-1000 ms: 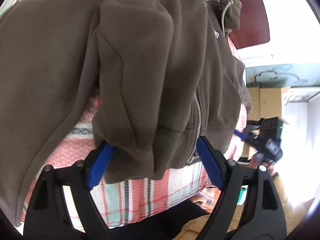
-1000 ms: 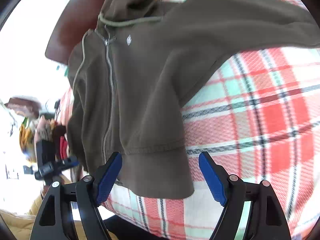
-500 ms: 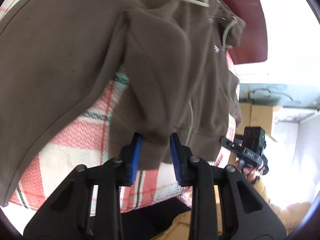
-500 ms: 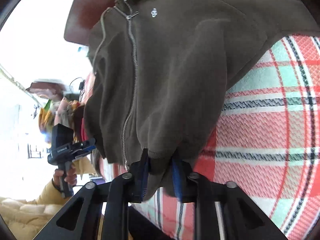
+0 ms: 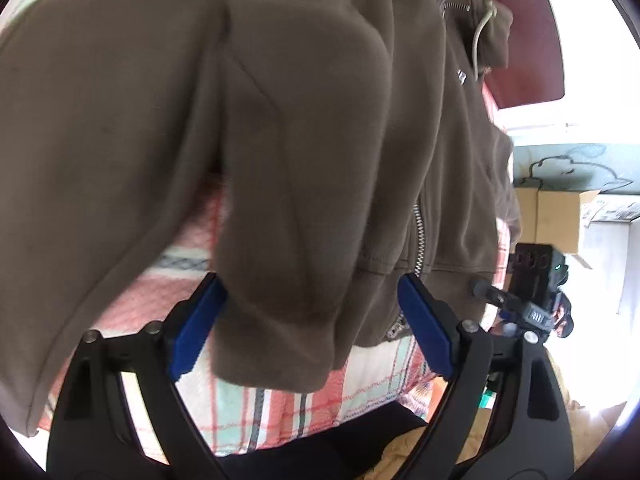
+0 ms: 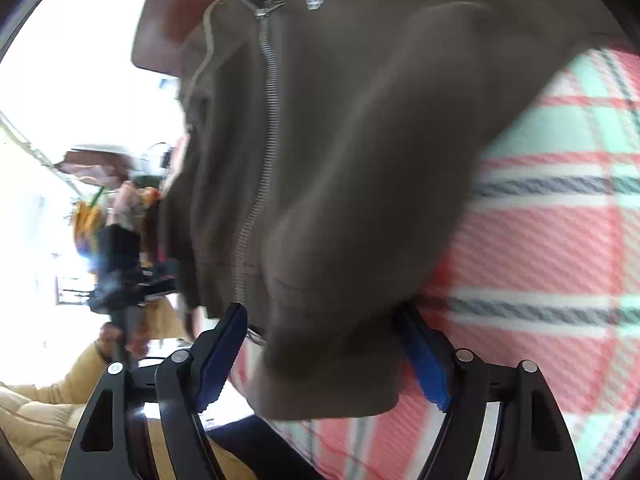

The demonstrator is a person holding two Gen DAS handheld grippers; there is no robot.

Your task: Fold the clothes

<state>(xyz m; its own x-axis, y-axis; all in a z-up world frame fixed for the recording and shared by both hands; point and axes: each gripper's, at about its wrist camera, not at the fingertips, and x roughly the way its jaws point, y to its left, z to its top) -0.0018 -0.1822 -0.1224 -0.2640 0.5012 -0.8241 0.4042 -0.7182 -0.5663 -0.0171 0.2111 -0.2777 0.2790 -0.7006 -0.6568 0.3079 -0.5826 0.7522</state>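
Left wrist view, brown hoodie (image 5: 304, 152) hem between spread left claw (image 5: 312, 320), right claw (image 6: 320, 356) likewise spread.

The hoodie (image 5: 304, 152) lies on the blanket (image 5: 280, 412), its hem toward both grippers and its hood at the far end against the headboard (image 5: 520, 40). The left gripper (image 5: 312, 332) has its jaws spread, one on each side of a hanging fold of hem just left of the zipper (image 5: 419, 236). The right gripper (image 6: 320, 356) likewise straddles the hem just right of the zipper, jaws apart. A cardboard box (image 5: 548, 216) stands beyond the bed's right edge, behind the right gripper.
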